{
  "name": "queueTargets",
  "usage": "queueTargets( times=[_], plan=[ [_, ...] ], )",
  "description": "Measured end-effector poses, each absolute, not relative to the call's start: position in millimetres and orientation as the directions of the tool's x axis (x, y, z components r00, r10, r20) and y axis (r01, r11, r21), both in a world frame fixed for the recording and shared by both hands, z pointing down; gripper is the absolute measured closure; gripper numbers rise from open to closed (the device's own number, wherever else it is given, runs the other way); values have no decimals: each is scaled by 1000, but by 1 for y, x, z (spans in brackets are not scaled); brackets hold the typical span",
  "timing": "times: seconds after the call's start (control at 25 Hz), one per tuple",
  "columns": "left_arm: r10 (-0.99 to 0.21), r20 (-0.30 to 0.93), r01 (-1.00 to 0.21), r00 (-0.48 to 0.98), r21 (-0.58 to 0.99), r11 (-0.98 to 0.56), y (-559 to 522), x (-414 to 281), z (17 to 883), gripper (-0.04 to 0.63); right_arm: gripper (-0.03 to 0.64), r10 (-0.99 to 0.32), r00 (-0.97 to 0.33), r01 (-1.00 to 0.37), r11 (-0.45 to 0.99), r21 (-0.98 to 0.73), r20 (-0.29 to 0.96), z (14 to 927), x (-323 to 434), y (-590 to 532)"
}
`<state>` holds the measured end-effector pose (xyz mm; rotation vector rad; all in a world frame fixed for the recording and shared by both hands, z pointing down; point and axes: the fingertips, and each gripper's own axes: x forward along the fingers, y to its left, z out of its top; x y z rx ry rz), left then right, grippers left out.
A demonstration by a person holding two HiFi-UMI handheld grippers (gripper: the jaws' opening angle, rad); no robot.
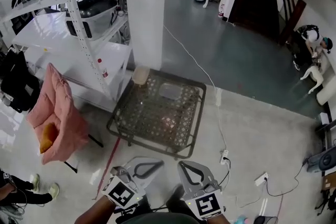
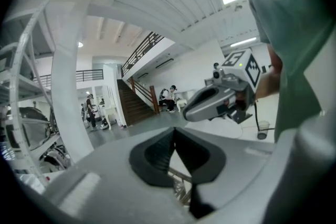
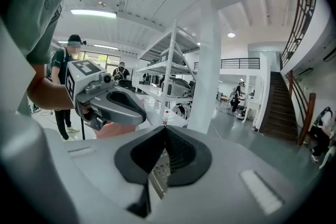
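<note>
Short of the mesh table's (image 1: 148,140) near edge, my left gripper (image 1: 159,164) and right gripper (image 1: 181,164) hung side by side, both pairs of fingers pressed together, empty, clear tub (image 1: 169,91) near its far edge

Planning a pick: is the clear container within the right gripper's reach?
Likely yes: only floor and bare wicker table top lie between right gripper and clear container; its jaws are shut.

Grey floor (image 1: 252,60), white pillar (image 1: 146,8) — metal shelving (image 1: 74,8) beside

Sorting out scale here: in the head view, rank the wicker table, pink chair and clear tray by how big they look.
Largest to smallest:
1. wicker table
2. pink chair
3. clear tray
</note>
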<state>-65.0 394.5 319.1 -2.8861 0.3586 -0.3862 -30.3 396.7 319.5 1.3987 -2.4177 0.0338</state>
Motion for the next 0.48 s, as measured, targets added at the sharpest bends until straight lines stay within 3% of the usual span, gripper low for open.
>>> queueTargets(
  times=[0.48],
  plan=[
    [-380, 218, -303, 899, -315, -899, 373, -3, 293, 592, 611, -808, -527, -801, 576, 166, 262, 303, 40, 382]
  ],
)
